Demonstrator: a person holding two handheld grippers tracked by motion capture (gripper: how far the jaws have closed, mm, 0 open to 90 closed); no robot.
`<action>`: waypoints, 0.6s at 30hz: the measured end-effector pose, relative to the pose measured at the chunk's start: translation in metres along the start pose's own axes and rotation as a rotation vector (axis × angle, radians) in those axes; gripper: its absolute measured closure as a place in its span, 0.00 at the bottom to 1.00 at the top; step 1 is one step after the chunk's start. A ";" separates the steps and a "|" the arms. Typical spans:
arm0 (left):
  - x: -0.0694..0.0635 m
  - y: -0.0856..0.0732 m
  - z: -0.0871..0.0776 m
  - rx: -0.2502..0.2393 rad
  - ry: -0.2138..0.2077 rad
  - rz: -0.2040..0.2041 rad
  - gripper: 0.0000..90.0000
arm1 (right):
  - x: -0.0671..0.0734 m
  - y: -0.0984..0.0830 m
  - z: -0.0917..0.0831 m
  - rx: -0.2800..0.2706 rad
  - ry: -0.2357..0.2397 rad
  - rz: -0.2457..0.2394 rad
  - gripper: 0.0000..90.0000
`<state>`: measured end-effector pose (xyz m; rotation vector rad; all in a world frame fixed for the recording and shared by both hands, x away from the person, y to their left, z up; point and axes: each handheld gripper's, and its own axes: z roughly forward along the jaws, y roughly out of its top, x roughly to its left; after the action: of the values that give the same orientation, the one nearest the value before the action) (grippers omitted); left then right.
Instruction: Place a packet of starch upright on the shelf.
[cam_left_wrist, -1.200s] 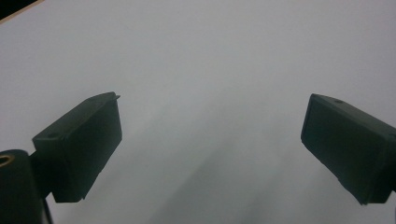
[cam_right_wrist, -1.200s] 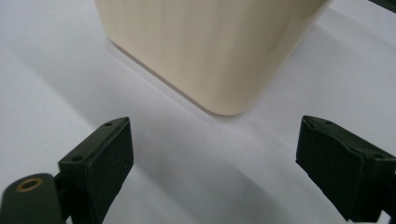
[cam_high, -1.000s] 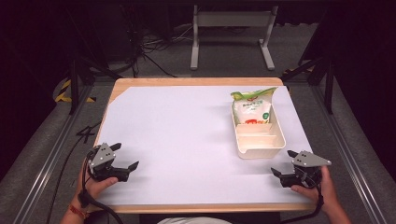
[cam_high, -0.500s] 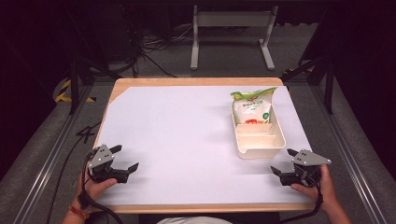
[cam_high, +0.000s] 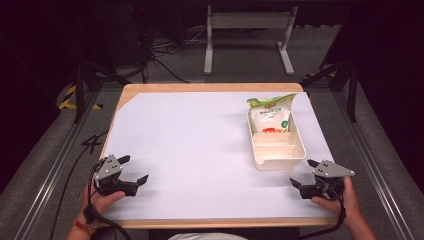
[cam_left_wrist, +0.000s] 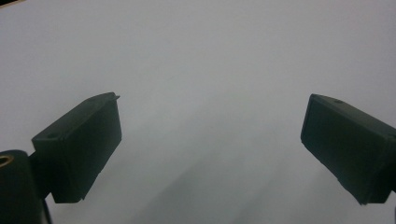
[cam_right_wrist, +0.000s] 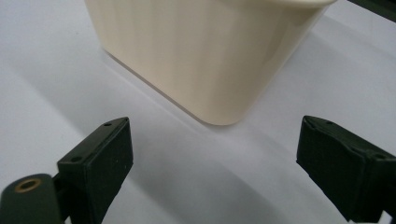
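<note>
Tray lying lengthwise toward tabletop's far edge, just beyond right tool, jaws apart; left tool likewise, farther off.

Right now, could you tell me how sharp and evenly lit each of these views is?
High view: table brightly lit, surroundings dark, bag print unreadable. Left gripper view: soft, dim, faint shadows across the white sheet. Right gripper view: cream tray slightly blurred up close, with a soft shadow at its base.
</note>
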<state>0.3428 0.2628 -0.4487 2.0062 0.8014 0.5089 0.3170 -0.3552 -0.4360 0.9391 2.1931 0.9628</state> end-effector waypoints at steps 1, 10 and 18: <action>0.000 0.000 0.000 -0.004 0.001 0.004 0.07 | 0.000 0.000 0.000 0.001 0.001 -0.001 0.12; 0.001 0.001 0.001 0.005 0.007 -0.001 0.07 | -0.001 -0.001 0.000 -0.004 0.004 0.004 0.12; 0.000 0.002 0.003 0.013 0.009 -0.003 0.07 | -0.003 -0.002 -0.001 -0.013 0.010 0.007 0.12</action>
<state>0.3459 0.2601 -0.4485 2.0154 0.8147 0.5129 0.3175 -0.3589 -0.4365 0.9392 2.1905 0.9853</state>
